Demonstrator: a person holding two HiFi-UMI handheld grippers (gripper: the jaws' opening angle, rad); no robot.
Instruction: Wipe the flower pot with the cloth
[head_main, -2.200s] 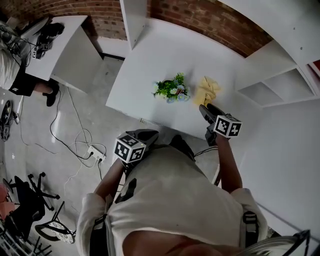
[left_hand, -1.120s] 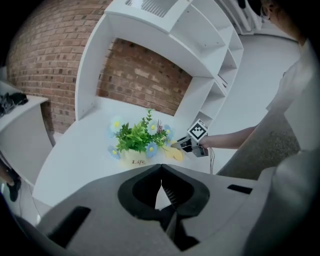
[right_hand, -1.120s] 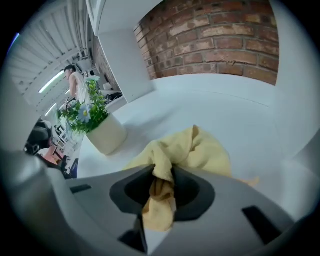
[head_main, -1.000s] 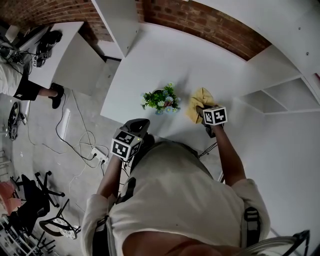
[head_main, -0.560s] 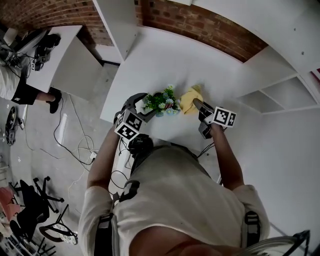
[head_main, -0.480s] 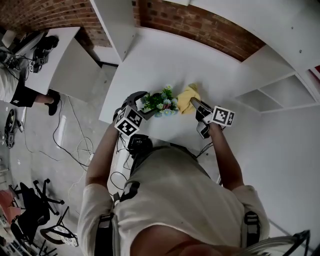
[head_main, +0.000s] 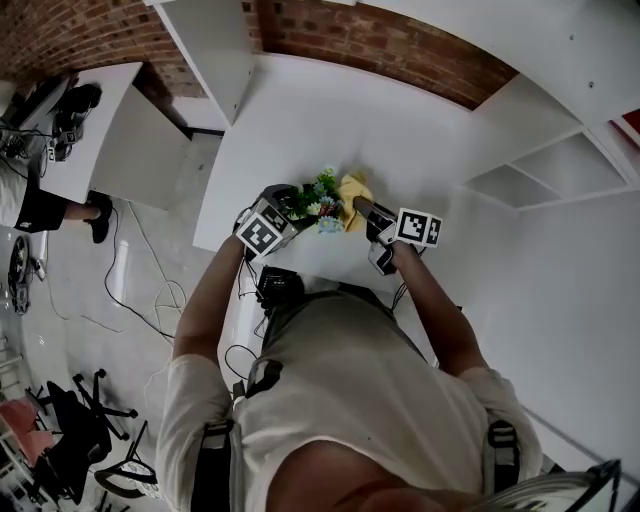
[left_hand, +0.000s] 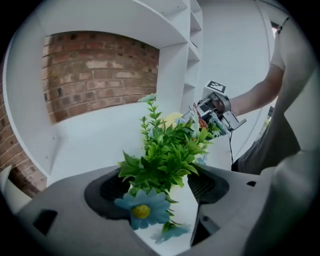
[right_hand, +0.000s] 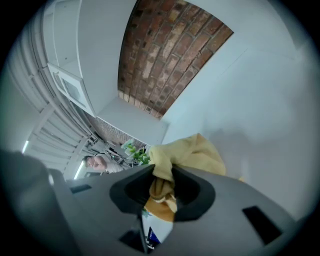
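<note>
Once carried in from the table's (head_main: 300, 110) near edge, found right gripper (head_main: 358, 208) clamped on the yellow cloth (head_main: 350, 188), now lifted just beside the flower pot (head_main: 330, 224), and left gripper (left_hand: 160, 187) with jaws apart astride its foliage (left_hand: 165, 150); judged pot reached, wiping about to start.

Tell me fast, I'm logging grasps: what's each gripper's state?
Left gripper: open, potted plant between its fingers.
Right gripper: closed on the yellow cloth.
</note>
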